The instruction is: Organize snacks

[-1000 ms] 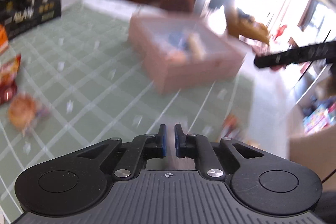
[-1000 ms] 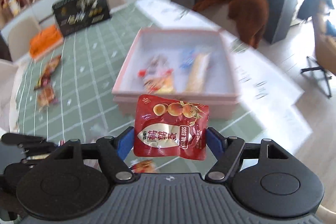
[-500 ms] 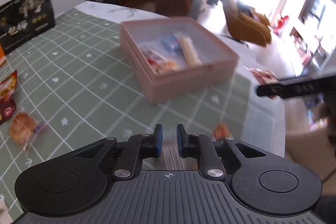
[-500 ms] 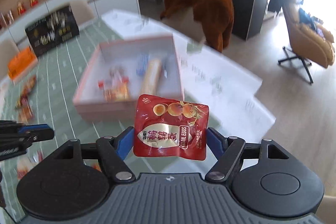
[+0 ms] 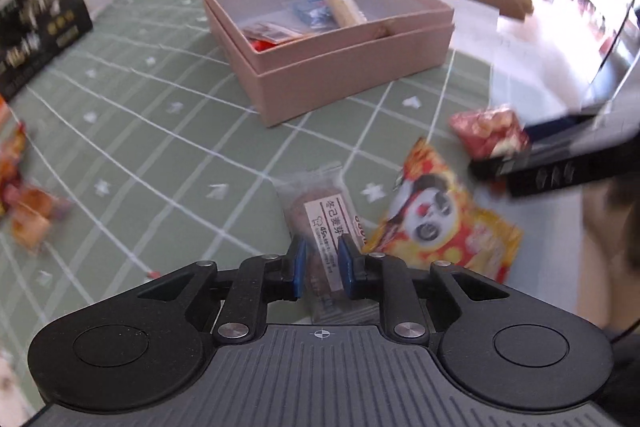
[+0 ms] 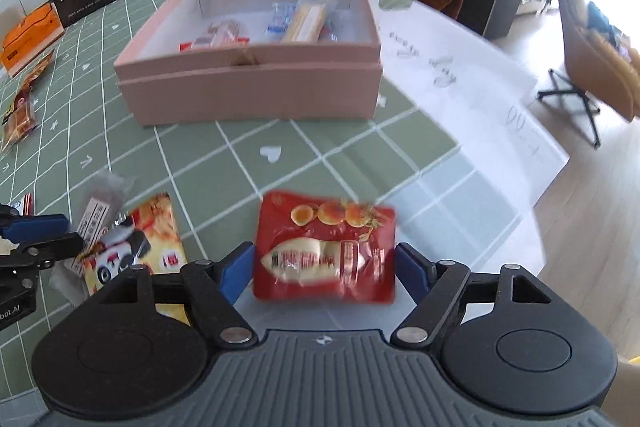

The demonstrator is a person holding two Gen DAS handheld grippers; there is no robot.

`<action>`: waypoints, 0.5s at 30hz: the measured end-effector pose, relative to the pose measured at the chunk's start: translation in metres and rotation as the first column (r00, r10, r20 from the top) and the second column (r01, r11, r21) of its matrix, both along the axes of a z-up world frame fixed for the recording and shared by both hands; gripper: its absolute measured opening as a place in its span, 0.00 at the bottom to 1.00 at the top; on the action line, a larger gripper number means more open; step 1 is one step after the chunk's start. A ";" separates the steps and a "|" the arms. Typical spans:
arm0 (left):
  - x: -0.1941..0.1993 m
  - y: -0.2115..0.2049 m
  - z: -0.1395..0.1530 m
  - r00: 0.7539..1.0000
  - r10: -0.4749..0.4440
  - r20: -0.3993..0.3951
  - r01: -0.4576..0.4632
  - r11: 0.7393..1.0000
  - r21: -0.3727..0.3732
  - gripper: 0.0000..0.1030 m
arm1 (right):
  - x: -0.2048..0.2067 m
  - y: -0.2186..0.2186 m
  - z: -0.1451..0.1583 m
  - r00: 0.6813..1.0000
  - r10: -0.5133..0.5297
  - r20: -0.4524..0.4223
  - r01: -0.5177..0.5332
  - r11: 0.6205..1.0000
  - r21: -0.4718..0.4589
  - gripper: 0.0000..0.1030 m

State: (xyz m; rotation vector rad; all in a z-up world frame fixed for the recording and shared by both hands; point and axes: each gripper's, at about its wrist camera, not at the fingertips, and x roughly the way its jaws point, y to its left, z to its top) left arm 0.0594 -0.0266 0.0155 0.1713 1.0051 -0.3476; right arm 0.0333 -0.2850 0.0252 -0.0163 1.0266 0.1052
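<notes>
Open green desk (image 6: 208,163) runs clear ahead of the right hand-held gripper (image 6: 325,263) up to the pink box (image 6: 256,95), while the panda packet (image 6: 136,251) and left hand-held gripper (image 6: 36,239) crowd its left.

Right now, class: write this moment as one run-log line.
left gripper: jaws opening, above wrapped bar | right gripper: jaws opening, red egg packet between them | pink box: ahead, holds snacks

Bright daylight floods in beyond the pink box (image 5: 352,67), overexposing that corner. Fisheye curvature bends the edges. Snack packets left of the box are motion-blurred.
</notes>
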 end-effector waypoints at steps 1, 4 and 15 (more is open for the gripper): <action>0.002 0.000 0.000 1.000 0.019 -0.014 -0.019 1.000 -0.022 0.22 | 0.000 -0.002 -0.004 1.000 -0.001 -0.007 0.001 1.000 0.018 0.80; 0.006 0.000 0.000 0.996 0.082 -0.018 -0.082 0.996 -0.030 0.27 | -0.008 -0.001 -0.007 0.999 0.021 0.032 -0.022 1.000 0.011 0.85; 0.026 -0.037 -0.012 1.000 0.027 0.005 -0.027 0.998 0.057 0.50 | -0.013 -0.007 -0.017 0.994 0.031 0.101 -0.032 0.999 0.009 1.00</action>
